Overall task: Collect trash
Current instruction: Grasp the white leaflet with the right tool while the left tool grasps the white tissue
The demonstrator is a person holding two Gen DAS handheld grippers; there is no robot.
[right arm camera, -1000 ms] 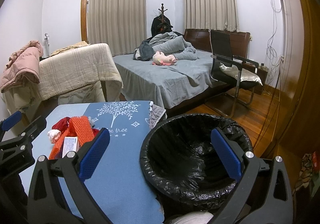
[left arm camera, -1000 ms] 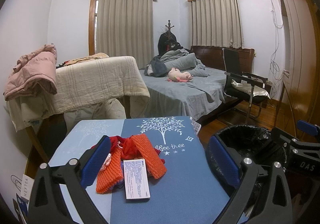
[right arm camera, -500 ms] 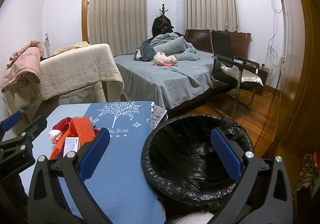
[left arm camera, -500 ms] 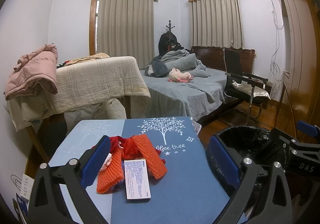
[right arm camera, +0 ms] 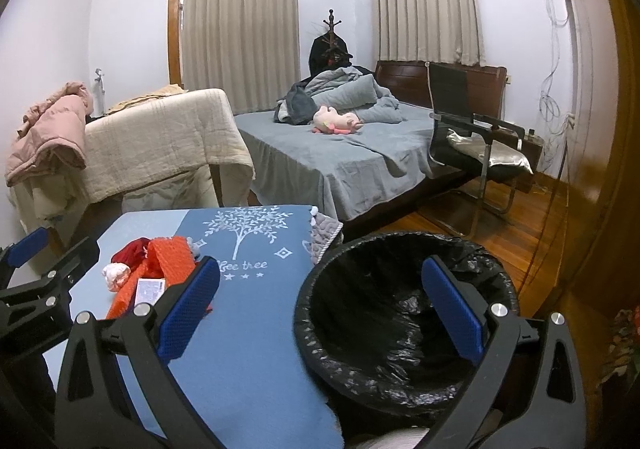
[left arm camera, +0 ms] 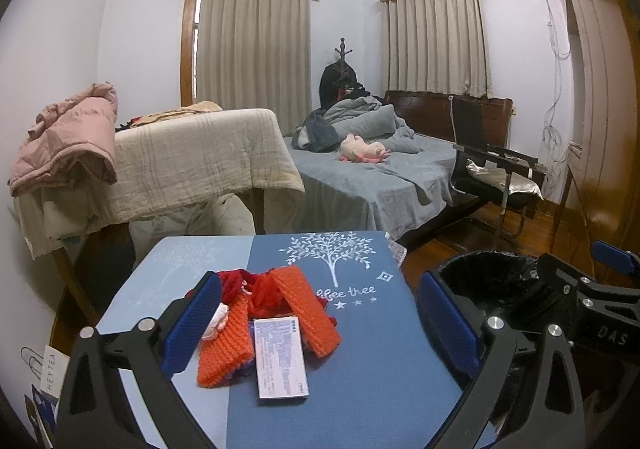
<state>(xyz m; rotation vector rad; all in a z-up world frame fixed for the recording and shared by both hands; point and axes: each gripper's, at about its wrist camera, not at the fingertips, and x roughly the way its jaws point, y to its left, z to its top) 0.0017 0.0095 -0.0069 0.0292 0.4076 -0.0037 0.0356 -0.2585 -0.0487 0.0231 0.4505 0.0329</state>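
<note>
A small white printed box (left arm camera: 281,357) lies on an orange and red knitted bundle (left arm camera: 276,313) on the blue tablecloth (left arm camera: 360,369). My left gripper (left arm camera: 320,327) stands open just in front of them, its left pad beside the bundle. In the right wrist view the same box (right arm camera: 149,289) and bundle (right arm camera: 160,265) sit at the left. My right gripper (right arm camera: 320,313) is open, above the rim of a bin lined with a black bag (right arm camera: 400,313). The bin (left arm camera: 492,285) stands right of the table.
A bed with grey covers (left arm camera: 372,177) and a pink plush toy (left arm camera: 362,153) lies beyond the table. A black chair (left arm camera: 484,165) stands at the right on the wood floor. A beige blanket (left arm camera: 192,157) and a pink jacket (left arm camera: 64,137) drape furniture at the left.
Both views have shifted very slightly; the box, the bundle and the bin lie where they were. Both grippers stay open.
</note>
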